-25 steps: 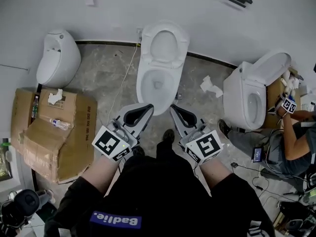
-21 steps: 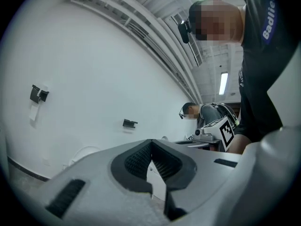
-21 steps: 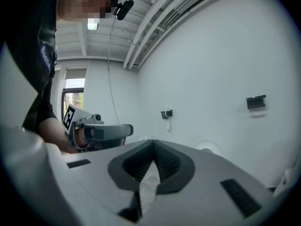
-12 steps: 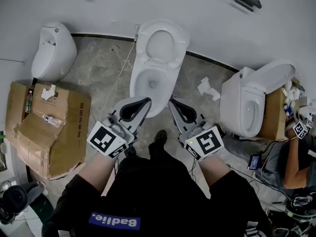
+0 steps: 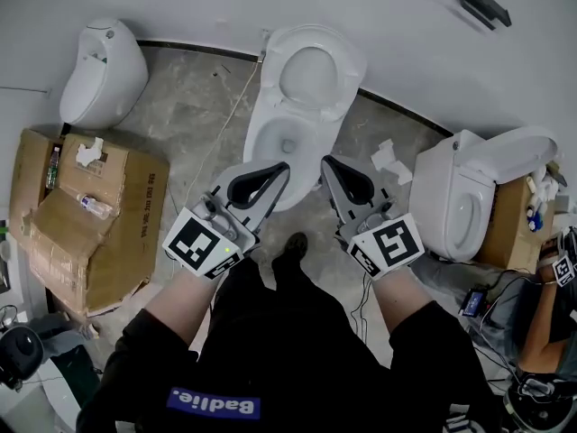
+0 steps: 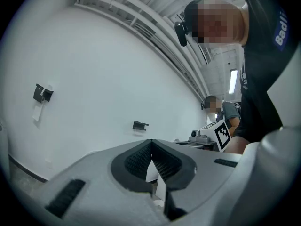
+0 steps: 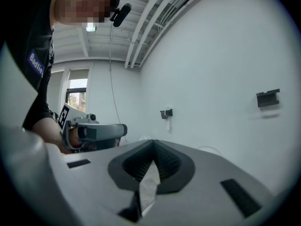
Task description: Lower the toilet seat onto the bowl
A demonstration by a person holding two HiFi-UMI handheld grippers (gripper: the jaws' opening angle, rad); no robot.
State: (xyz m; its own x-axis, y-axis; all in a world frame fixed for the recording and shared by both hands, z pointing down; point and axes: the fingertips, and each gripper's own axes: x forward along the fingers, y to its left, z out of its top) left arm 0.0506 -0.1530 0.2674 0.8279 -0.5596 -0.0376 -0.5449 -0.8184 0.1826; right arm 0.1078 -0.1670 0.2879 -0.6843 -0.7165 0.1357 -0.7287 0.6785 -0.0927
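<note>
Closest in, holding the left tongs (image 5: 282, 167) pinched together on nothing, and the right tongs (image 5: 325, 161) likewise closed and empty, side by side, tips showing against the front of the toilet bowl (image 5: 261, 142). Just beyond, looking at the toilet seat (image 5: 352, 70): glossy white oval ring, tipped up at the wall (image 5: 379, 7) behind the bowl, not yet lowered, clear of both tongs. Inside the bowl, only a small dark drain. Between tongs and seat, just that open bowl. Off left, a cardboard box (image 5: 126, 242) carrying a plastic bottle (image 5: 90, 204) and a wad of paper (image 5: 88, 154); past it, a second white fixture (image 5: 99, 75). Off right, crumpled paper (image 5: 388, 156) on the floor (image 5: 180, 106), then another toilet (image 5: 451, 197), lid up. Trailing toward the wall, a thin cable (image 5: 230, 120).
</note>
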